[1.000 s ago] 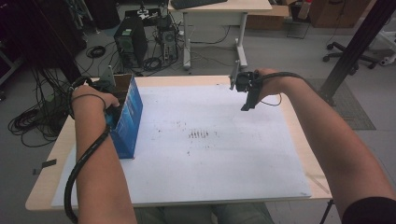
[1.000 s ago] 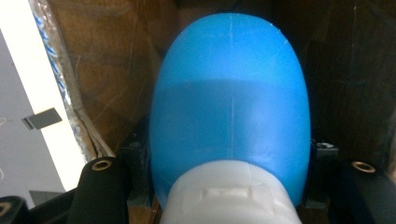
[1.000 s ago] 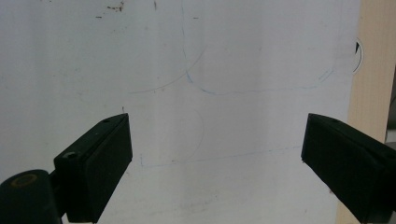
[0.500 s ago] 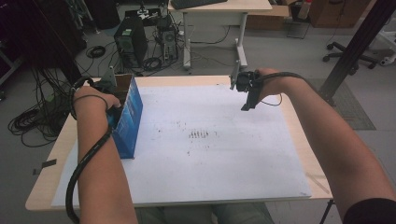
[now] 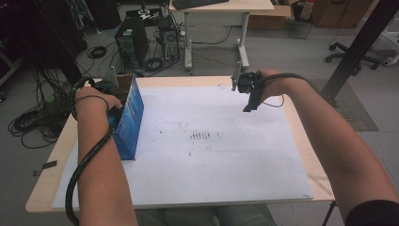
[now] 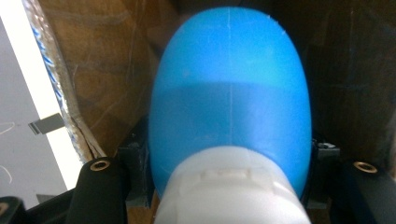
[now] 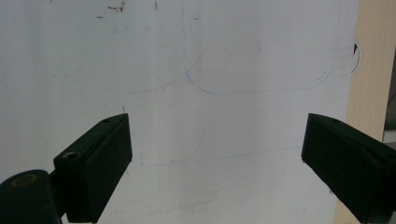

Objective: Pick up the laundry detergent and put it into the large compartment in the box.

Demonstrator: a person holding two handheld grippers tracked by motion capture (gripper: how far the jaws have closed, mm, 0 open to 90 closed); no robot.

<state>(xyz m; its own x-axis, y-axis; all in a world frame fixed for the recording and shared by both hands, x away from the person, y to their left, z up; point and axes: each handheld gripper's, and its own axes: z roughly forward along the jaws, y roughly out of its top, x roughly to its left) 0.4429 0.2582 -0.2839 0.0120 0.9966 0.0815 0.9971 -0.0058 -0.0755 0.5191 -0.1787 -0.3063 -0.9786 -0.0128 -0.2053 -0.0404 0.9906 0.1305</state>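
A blue plastic bottle (image 6: 229, 107) with a white cap (image 6: 229, 191) lies between the black jaws of my left gripper (image 6: 231, 172), which is shut on it. Brown cardboard walls surround the bottle. In the high view my left hand (image 5: 96, 99) reaches into the open top of a tall blue box (image 5: 131, 117) at the table's left side, and the jaws are hidden inside it. My right gripper (image 5: 248, 107) hangs over the far right part of the white sheet (image 5: 226, 160). Its jaws (image 7: 217, 149) stand wide open with nothing between them.
The white sheet covers most of the wooden table (image 5: 51, 188) and bears faint pen marks (image 5: 201, 135). Beyond the far edge stand a computer tower (image 5: 131, 42), cables and a second desk (image 5: 221, 7). A black post (image 5: 357, 52) rises at the right.
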